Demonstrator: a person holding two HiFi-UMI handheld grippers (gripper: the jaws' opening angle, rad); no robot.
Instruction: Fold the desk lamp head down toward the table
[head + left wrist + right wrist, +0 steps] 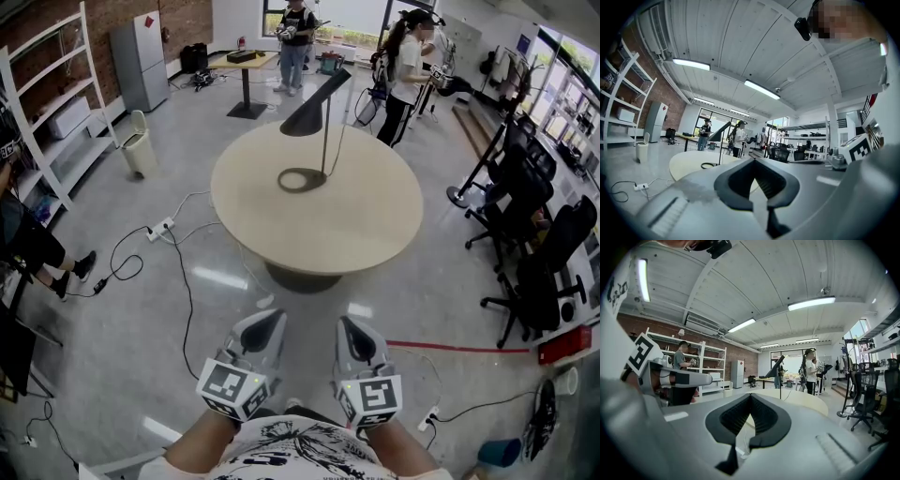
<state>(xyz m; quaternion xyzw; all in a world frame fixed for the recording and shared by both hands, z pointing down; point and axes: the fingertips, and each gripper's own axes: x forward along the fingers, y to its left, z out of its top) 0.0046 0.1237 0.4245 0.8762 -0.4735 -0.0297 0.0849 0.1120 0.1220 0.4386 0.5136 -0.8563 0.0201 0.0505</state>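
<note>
A black desk lamp stands on the far side of a round beige table. Its ring base lies flat, a thin pole rises from it, and the cone head is tilted up and away. Both grippers are held close to my body, well short of the table. The left gripper and the right gripper are shut with nothing in them. The left gripper view shows the lamp far ahead above its shut gripper. From the right gripper view the lamp is also distant beyond that gripper.
A power strip with cables lies on the floor left of the table. A bin and white shelving stand further left. Office chairs crowd the right side. Two people stand behind the table, and one sits at the left.
</note>
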